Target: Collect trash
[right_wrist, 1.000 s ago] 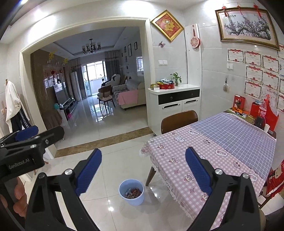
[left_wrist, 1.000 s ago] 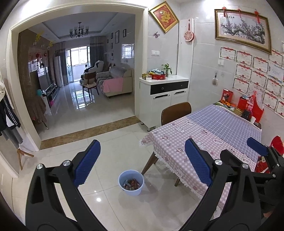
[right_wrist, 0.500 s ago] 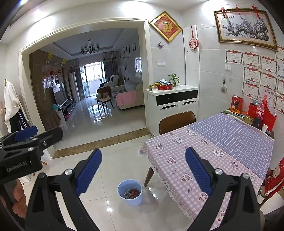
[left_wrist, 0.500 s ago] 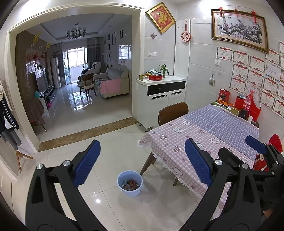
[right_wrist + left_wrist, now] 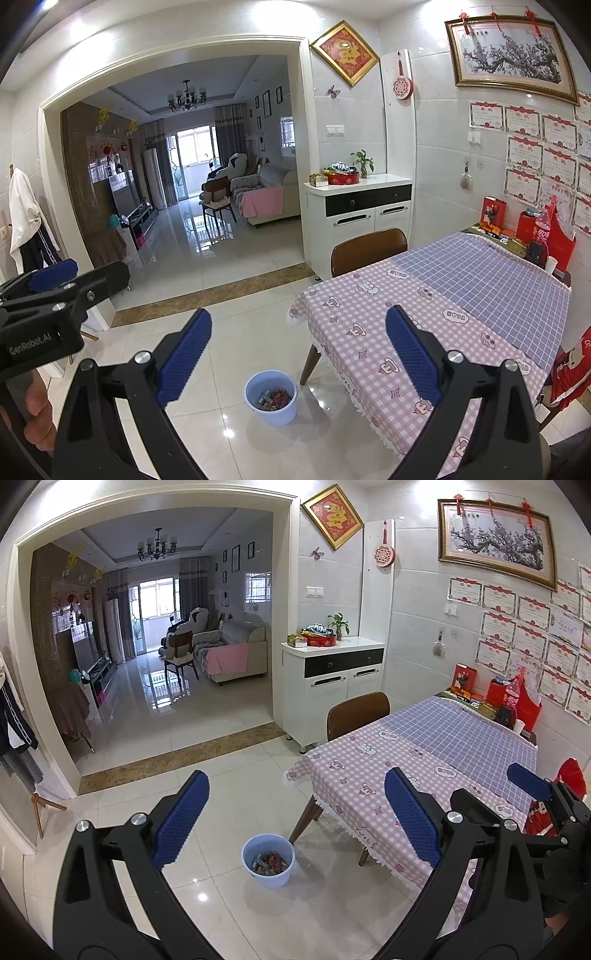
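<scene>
A light blue bucket (image 5: 268,860) (image 5: 271,397) stands on the white tiled floor beside the table leg, with several pieces of trash in its bottom. My left gripper (image 5: 297,814) is open and holds nothing, high above the bucket. My right gripper (image 5: 299,350) is also open and holds nothing, at about the same height. In the left wrist view the right gripper shows at the right edge (image 5: 528,786). In the right wrist view the left gripper shows at the left edge (image 5: 55,280), with a hand below it.
A table (image 5: 424,771) with a pink and purple checked cloth fills the right side, with red boxes and a bottle (image 5: 541,230) by the wall. A brown chair (image 5: 369,251) stands at its far end, a white cabinet (image 5: 358,218) behind. Open floor leads into the living room.
Both cameras have shifted slightly, and the room has slid a little to the left in view. Both grippers stay open with nothing in them.
</scene>
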`<state>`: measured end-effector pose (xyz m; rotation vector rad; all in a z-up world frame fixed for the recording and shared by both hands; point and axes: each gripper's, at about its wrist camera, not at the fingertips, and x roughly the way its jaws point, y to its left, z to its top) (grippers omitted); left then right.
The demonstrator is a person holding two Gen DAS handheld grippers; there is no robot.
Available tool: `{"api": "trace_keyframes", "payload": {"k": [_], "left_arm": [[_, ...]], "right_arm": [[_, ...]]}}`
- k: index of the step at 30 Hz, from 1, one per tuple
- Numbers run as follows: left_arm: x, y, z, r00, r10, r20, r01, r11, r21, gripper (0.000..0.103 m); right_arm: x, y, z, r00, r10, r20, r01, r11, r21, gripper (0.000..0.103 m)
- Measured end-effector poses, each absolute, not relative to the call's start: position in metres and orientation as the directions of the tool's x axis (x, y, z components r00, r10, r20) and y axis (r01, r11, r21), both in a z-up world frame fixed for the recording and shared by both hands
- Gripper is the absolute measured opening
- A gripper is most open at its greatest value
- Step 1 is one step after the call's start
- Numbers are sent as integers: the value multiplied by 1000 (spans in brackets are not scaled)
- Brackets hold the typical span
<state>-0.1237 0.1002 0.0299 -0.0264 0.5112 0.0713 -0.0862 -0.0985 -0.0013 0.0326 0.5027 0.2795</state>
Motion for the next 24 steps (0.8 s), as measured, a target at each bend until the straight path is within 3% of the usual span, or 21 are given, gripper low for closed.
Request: {"api": "trace_keyframes", "payload": {"k": [24], "left_arm": [[-121, 102, 29, 868, 55, -494, -69, 998, -11, 94]], "right_arm": [[-86, -101, -6, 838, 271, -474, -256, 962, 98, 93]]}}
